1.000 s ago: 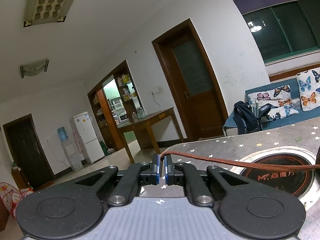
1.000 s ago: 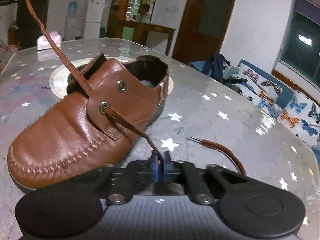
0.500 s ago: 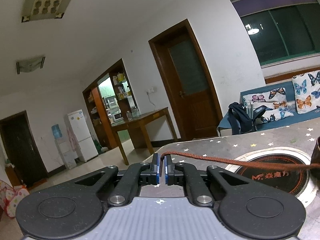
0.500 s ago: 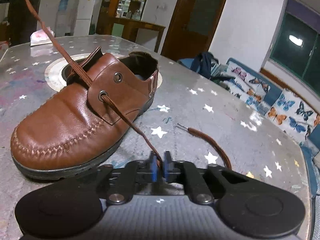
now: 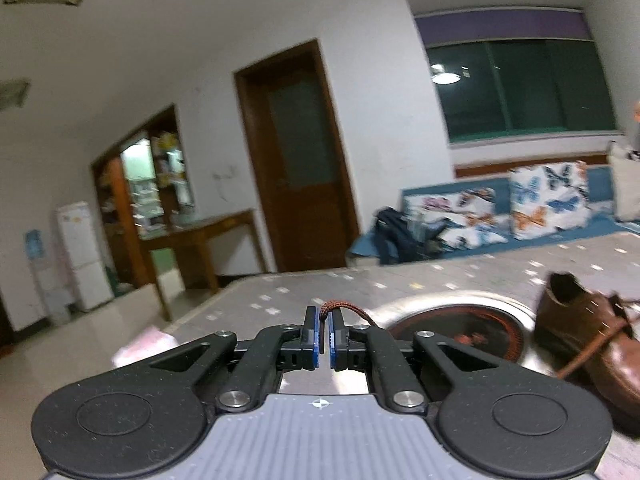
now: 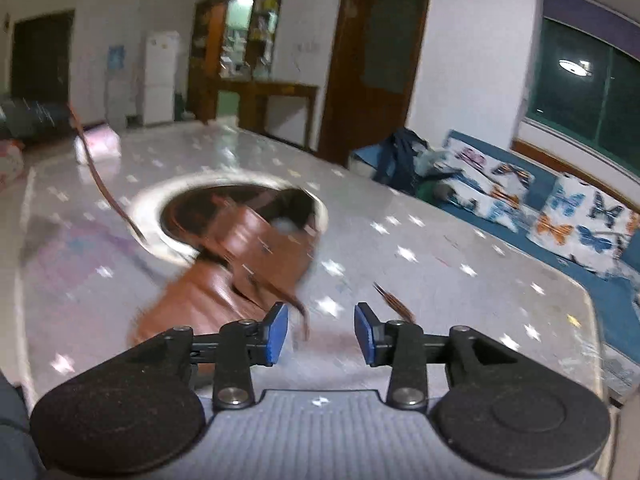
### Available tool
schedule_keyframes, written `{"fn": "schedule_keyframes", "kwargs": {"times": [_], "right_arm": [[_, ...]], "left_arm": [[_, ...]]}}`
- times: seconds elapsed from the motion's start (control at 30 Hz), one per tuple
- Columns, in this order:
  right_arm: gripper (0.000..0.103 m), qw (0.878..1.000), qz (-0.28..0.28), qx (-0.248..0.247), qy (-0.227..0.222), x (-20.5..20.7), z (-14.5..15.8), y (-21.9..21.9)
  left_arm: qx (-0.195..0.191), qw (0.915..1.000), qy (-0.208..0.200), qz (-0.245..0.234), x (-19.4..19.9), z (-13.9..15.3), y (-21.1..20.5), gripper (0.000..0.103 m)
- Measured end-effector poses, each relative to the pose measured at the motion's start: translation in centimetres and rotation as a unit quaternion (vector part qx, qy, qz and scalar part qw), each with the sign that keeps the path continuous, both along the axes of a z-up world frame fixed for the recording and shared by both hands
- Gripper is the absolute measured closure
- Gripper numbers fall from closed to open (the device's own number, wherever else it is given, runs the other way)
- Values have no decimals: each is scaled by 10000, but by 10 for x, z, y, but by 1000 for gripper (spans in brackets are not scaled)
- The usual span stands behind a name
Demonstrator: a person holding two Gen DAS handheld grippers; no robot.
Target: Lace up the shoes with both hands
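One lace (image 5: 352, 312) end pinched in the nearly closed left gripper (image 5: 324, 338); right gripper (image 6: 321, 334) wide open, holding nothing. Brown shoe (image 6: 244, 268) sitting on the starry table (image 6: 460, 240), blurry. Could yank the loose end right out of the eyelet if pulled too hard.

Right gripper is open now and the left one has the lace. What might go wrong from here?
1. The left gripper pinches the lace only near its tips; a tug may slip it free.
2. The shoe looks blurred, perhaps shifting; pulling from one side may drag or tip it.
3. The right gripper is open, with the loose lace end on the table, so regrasping may miss.
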State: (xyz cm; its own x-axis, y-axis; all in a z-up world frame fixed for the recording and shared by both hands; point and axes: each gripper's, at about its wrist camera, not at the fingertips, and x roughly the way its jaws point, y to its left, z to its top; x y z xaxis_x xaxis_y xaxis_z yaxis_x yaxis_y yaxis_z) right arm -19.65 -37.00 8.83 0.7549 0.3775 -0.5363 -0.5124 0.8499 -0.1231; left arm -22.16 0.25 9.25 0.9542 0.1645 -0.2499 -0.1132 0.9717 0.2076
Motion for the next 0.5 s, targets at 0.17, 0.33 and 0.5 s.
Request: {"fn": "schedule_keyframes", "kwargs": {"times": [0.17,0.33,0.5], "right_arm": [[66,9971,658,384,-5,-2,15,40],[66,9920,1206,376,82,7,7,100],[66,9897,1375,237,317,25,-12,149]], "left_arm": [[-89,9979,316,-561,-7,-15,-12,97],[-62,9927,375,-1147,-22,-15,-15,97],[-369,9822,215,-1830,-43,-2,-5,97]]}}
